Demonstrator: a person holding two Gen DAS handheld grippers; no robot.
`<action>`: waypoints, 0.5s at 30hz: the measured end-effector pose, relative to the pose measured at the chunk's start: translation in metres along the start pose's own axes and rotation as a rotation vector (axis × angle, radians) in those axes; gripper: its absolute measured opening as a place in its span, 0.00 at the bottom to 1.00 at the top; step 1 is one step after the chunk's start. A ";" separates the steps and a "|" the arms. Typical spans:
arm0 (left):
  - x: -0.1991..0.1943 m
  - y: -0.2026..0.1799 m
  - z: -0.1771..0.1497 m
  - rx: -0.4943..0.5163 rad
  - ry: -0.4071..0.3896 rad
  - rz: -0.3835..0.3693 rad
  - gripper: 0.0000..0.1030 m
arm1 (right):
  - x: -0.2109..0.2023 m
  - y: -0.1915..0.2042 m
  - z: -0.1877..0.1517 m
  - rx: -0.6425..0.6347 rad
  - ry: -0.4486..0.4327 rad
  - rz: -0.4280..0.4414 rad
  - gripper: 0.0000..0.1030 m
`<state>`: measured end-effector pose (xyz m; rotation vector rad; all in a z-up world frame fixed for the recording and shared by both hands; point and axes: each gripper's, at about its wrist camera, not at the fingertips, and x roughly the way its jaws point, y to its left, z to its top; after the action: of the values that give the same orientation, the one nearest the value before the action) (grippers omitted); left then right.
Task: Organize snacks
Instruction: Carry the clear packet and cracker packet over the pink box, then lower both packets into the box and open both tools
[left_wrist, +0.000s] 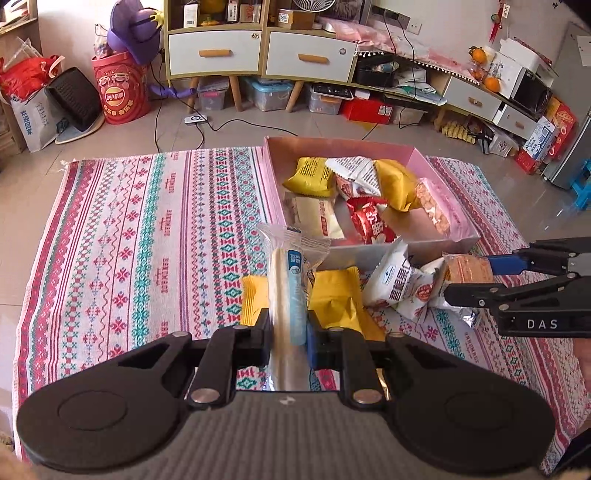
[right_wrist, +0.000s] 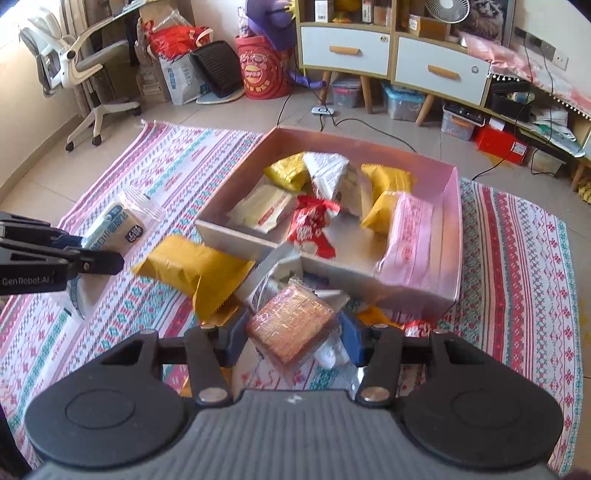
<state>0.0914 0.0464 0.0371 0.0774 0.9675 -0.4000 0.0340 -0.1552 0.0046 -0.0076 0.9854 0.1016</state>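
A pink box (left_wrist: 430, 162) (right_wrist: 456, 206) on a patterned cloth holds several snack packs. My left gripper (left_wrist: 288, 332) is shut on a clear-wrapped blue and cream biscuit pack (left_wrist: 288, 291), held above the cloth in front of the box; it also shows in the right wrist view (right_wrist: 118, 227). My right gripper (right_wrist: 291, 341) is shut on a clear-wrapped brown wafer pack (right_wrist: 291, 325), seen in the left wrist view (left_wrist: 467, 269) near the box's front right corner. A yellow pack (left_wrist: 336, 299) (right_wrist: 195, 266) and a white pack (left_wrist: 399, 284) lie on the cloth beside the box.
The patterned cloth (left_wrist: 147, 229) covers the floor. Cabinets with drawers (left_wrist: 258, 51), storage bins, a red bucket (left_wrist: 120, 90) and cables stand behind. An office chair (right_wrist: 74, 62) is at the far left in the right wrist view.
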 end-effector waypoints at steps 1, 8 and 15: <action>0.001 -0.002 0.006 0.003 -0.005 -0.003 0.22 | 0.001 -0.003 0.004 0.009 -0.006 0.002 0.47; 0.020 -0.016 0.039 0.013 -0.026 -0.031 0.22 | 0.014 -0.018 0.028 0.026 -0.046 -0.012 0.47; 0.063 -0.039 0.069 0.045 -0.004 -0.034 0.22 | 0.035 -0.030 0.046 0.040 -0.062 -0.030 0.47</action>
<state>0.1626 -0.0251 0.0301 0.1008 0.9567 -0.4534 0.0940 -0.1797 -0.0004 0.0179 0.9251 0.0544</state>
